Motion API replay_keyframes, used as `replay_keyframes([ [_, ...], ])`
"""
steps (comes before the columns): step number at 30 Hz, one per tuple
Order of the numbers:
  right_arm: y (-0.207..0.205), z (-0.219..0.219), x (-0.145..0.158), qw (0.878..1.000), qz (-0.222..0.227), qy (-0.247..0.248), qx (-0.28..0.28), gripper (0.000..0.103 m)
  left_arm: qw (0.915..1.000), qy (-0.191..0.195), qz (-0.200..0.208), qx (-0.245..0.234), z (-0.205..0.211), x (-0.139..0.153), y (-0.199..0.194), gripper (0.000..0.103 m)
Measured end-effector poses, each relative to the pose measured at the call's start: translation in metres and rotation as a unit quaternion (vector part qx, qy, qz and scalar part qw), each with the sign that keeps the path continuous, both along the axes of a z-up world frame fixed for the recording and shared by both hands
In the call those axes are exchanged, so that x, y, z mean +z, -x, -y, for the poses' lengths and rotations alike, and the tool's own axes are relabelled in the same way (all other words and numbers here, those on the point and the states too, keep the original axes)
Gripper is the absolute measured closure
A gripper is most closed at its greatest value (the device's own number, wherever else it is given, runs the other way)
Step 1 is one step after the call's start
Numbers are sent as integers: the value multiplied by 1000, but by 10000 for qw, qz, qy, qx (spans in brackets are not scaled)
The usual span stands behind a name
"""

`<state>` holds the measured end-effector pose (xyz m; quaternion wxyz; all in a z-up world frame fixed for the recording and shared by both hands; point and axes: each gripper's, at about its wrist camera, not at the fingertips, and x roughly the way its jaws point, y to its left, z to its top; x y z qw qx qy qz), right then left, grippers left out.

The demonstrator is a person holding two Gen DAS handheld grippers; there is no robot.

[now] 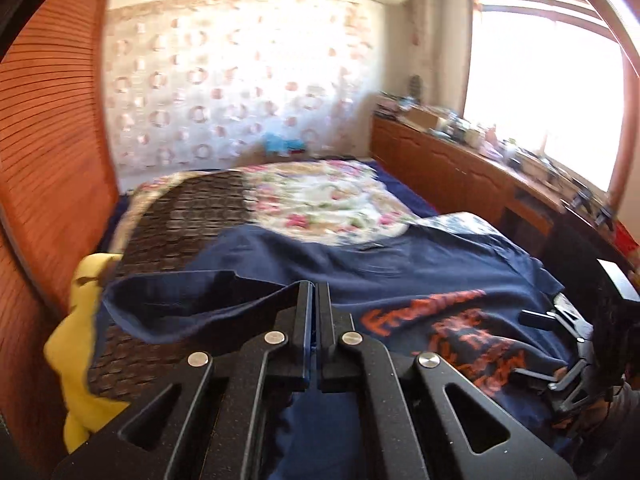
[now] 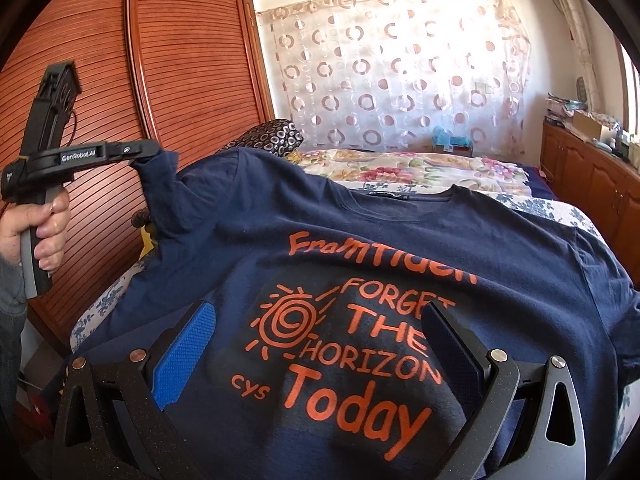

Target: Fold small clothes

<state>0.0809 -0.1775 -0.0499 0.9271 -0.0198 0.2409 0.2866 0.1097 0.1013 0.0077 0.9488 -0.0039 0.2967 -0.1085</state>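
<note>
— Which step is this, do you think?

— I judge it is the first fold of one side. The dark navy cotton T-shirt with orange printed words lies spread on the bed, over a white bedsheet with blue flowers. The left gripper is clamped on the end of the left sleeve and holds it lifted above the bed, at the left side. In the left wrist view its jaws are together with navy cloth pinched between them.

— And the other tool?

— The right gripper hovers over the printed chest, near edge of the shirt. Its jaws stand wide apart, the blue pad on the left, and nothing is between them. I cannot tell if it touches the cloth.

— How does the shirt lie?

— The collar points to the far side, toward the floral quilt and the curtain with rings. The hem is near us, so the long axis runs from near to far. The print faces up.

— What does the next move need?

— In my opinion, the lifted sleeve must be carried to the right, across the chest, and laid flat. The right gripper could press the body so the shirt does not slide.
</note>
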Motion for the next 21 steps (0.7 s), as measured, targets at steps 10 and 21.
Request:
replay_keyframes([
  [10,3,8,-1,9999,-113,-79,-80,1,9996,-229,-25,-174,25,-17,17,57],
  [21,-21,-13,21,9992,27,158,372,3,9963,39,189,835,-27,-45,60,24],
])
